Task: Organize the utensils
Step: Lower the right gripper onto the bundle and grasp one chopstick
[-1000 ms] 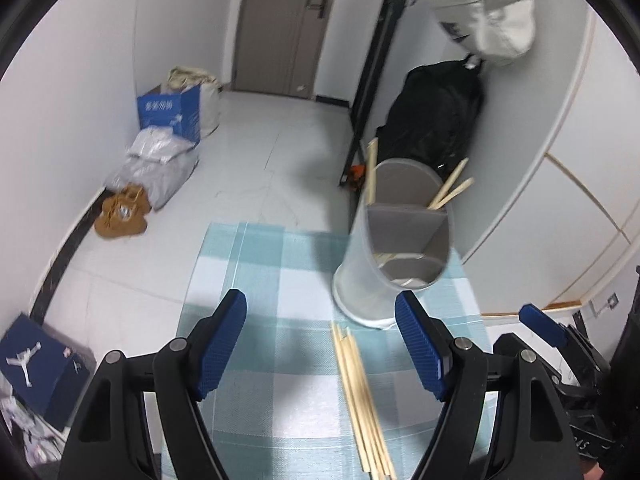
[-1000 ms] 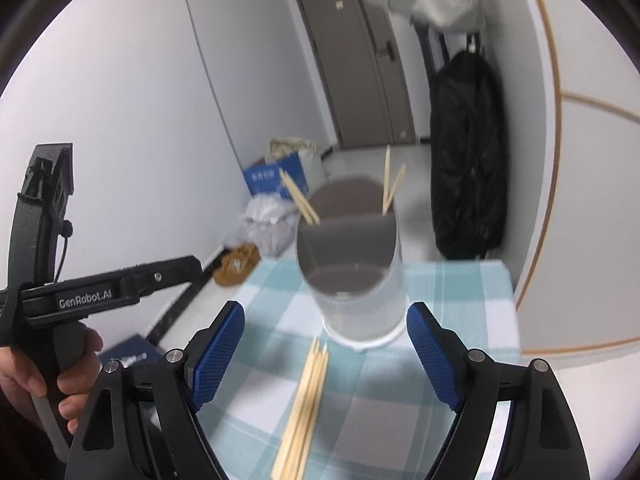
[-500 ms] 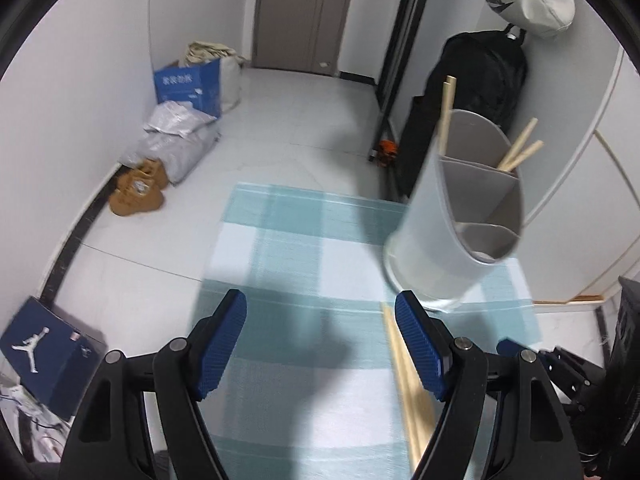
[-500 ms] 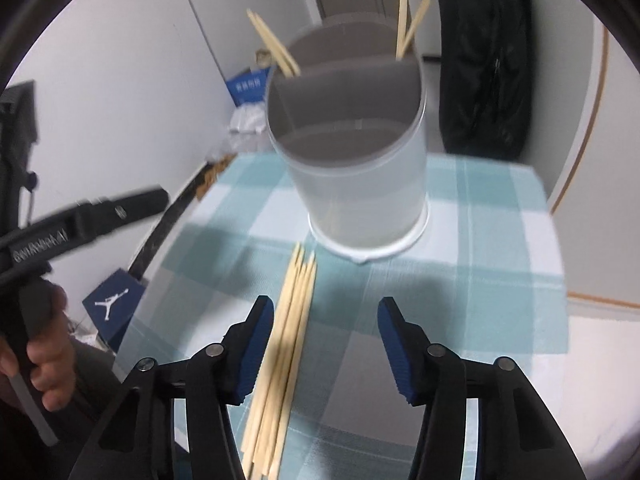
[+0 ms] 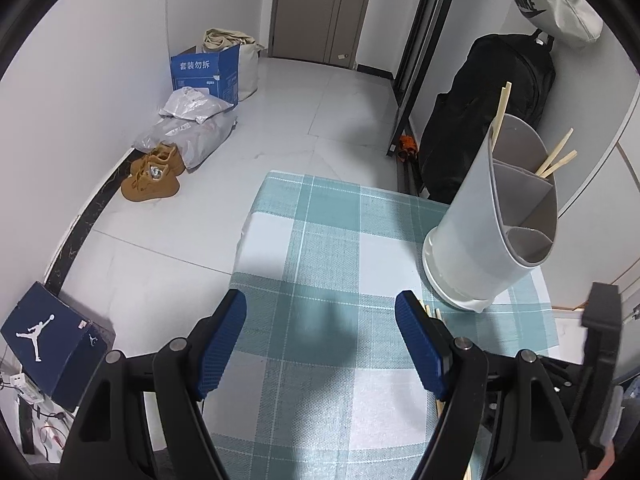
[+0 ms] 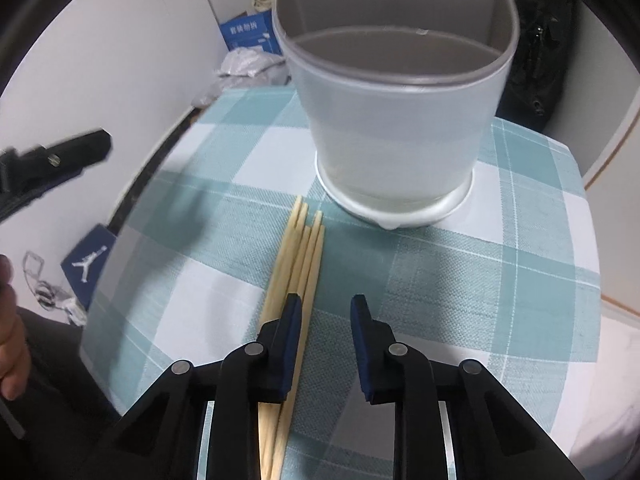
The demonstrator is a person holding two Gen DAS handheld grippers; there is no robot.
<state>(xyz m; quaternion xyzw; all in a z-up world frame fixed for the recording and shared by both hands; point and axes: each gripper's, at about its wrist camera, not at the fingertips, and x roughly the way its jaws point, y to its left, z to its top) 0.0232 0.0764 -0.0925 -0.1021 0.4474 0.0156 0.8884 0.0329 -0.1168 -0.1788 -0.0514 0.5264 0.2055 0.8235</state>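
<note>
Right wrist alone shows chopsticks [image 6: 298,264] under half-parted right claw [image 6: 326,312], perhaps touching; left claw [image 5: 320,336] wide

Chopsticks [image 6: 298,256] beside holder [image 6: 394,120], jaws seemingly parted

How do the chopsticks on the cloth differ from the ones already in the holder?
The loose chopsticks lie flat, bunched side by side on the checked cloth; the stored chopsticks lean upright in the holder, only their ends showing. Both sets are pale wood.
</note>
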